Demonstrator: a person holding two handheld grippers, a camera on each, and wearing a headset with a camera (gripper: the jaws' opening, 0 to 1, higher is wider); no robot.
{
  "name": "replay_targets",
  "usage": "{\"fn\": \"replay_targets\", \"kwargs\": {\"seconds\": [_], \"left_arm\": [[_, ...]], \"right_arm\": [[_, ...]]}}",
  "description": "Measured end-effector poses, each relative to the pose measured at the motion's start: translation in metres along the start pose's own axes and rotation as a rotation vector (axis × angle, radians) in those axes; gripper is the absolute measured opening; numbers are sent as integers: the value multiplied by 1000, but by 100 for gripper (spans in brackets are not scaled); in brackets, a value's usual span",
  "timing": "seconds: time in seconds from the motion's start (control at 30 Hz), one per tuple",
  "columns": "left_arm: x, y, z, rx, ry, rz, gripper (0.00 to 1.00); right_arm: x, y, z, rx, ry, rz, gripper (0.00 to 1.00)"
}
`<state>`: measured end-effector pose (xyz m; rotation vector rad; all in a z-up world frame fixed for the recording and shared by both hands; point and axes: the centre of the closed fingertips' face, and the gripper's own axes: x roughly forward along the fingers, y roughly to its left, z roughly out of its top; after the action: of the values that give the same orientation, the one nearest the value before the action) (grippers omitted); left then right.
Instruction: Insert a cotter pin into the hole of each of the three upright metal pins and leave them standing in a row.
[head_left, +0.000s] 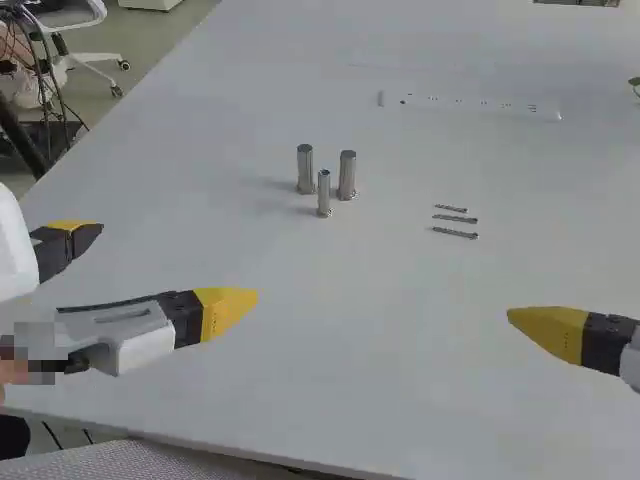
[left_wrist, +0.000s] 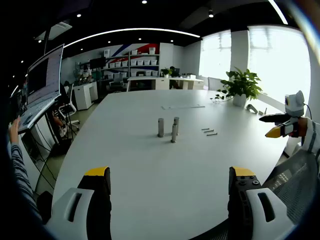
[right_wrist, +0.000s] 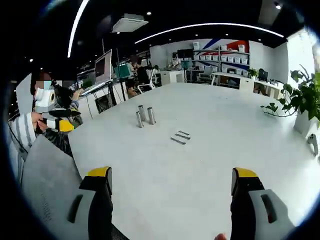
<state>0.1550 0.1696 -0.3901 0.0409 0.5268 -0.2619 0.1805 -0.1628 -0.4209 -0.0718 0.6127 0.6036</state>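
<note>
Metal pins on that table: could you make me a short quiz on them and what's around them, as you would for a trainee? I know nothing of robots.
1. Pick one: how many cotter pins lie flat on the table, off to one side of the upright metal pins? A two, B three, C five.
2. True or false: one cotter pin is already pushed through a metal pin.
3. Fill in: the left gripper and the right gripper each have their jaws ____ (open or shut).

Key: 1 B; 2 false, all three lie apart from the pins; 3 open.
</note>
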Motion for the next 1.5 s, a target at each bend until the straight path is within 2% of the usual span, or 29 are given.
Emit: {"fn": "replay_targets", "kwargs": {"seconds": [0.07,0.2,0.43,0.63,0.77,1.07,1.2,1.3,1.4,1.5], "left_arm": [[4,-1,2,0,1,-2,96],[8,-16,15,-90,-53,-67,96],[10,-14,22,-77,-71,-45,95],[11,-18,22,-55,-58,-41,95],[11,-20,20,-63,-40,-51,95],[19,-16,23,-43,-36,-38,97],[24,-20,21,-13,-3,-50,98],[25,-20,23,-14,-10,-52,98],[25,-22,26,-58,-31,-66,98],[24,-23,26,-58,-32,-67,98]], "right_arm": [[-1,-2,1,5,1,-1,96],[-2,-4,3,4,-1,3,96],[0,-6,7,-4,-1,16,96],[6,-6,7,2,-8,28,96],[7,-6,4,-7,4,30,96],[3,-18,8,6,-9,-8,96],[1,-21,9,10,-17,-20,95],[2,-22,7,16,-10,-22,95],[1,-20,5,7,3,-15,95],[1,-16,5,-7,7,-6,96]]}}
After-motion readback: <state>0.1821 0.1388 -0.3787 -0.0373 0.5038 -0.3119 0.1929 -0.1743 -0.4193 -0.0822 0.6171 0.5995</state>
